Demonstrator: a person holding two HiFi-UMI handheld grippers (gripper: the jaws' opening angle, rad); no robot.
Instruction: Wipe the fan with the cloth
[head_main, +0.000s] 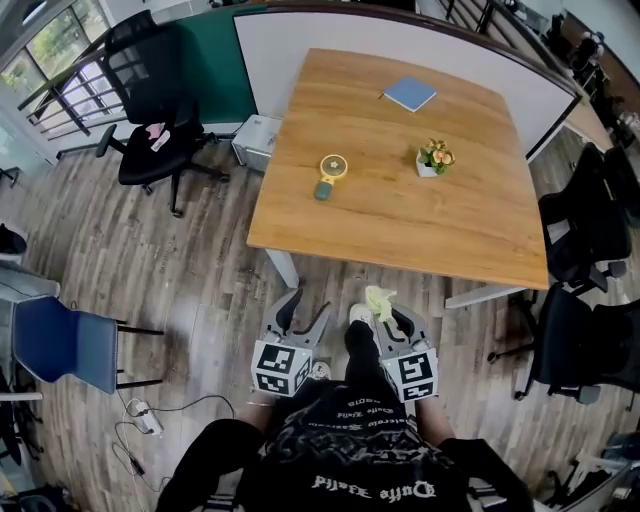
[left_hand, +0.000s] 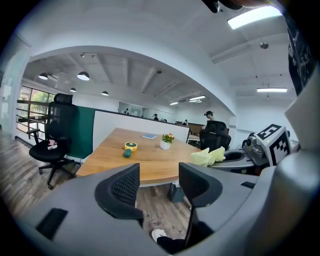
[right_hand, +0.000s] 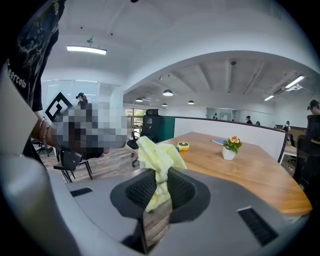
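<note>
Both grippers are short of the near edge of the wooden table: the approach step, I judge. The left gripper stands wide and empty; the right gripper pinches the yellow cloth. The small yellow fan lies on the table's left half. Next, the cloth must reach it, the left perhaps steadying.

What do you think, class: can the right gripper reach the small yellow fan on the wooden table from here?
Probably not yet. The right gripper, fingers shut on the pale yellow cloth, is short of the wooden table; the small yellow fan lies well in from its edge. Nothing blocks the way.
</note>
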